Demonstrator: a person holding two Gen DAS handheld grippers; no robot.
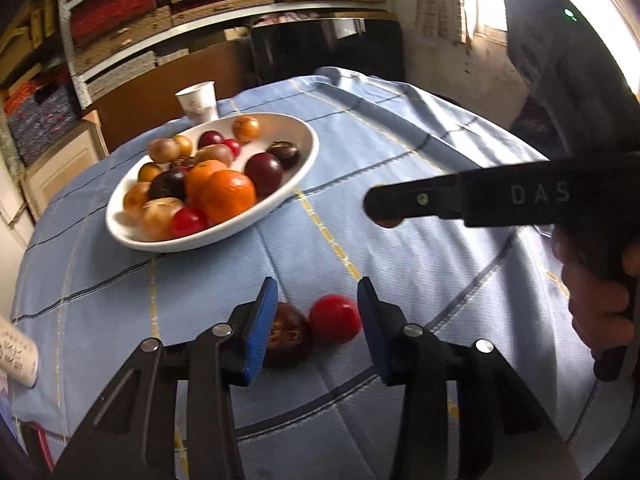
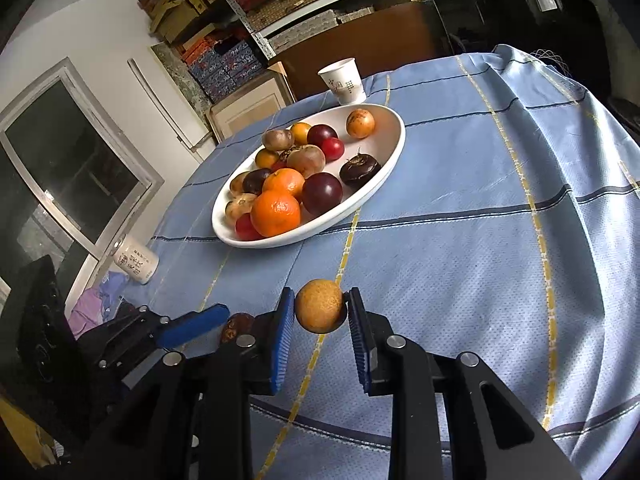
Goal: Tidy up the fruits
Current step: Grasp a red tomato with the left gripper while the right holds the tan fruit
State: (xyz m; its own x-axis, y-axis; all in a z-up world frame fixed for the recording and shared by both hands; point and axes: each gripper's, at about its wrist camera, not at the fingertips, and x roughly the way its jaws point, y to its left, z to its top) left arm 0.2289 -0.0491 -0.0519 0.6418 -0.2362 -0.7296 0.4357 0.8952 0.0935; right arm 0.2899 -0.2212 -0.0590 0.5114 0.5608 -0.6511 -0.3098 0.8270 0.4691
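Observation:
A white oval plate [image 1: 296, 132] [image 2: 388, 140] on the blue cloth holds several fruits: oranges, dark plums, red and tan ones. My left gripper [image 1: 318, 320] hangs low over the near cloth. A dark brown fruit [image 1: 290, 334] and a red fruit [image 1: 334, 318] lie side by side in the gap between its blue pads, the dark one against the left pad. Neither is visibly pinched. My right gripper [image 2: 320, 312] is shut on a round tan fruit [image 2: 320, 306], lifted off the cloth. Its black finger [image 1: 416, 200] and the hand holding it reach in from the right.
A paper cup [image 1: 198, 100] [image 2: 344, 80] stands behind the plate. Another cup [image 2: 136, 260] lies on its side at the table's left edge. The blue checked tablecloth [image 1: 420, 132] drapes over a round table. Shelves with boxes rise behind it.

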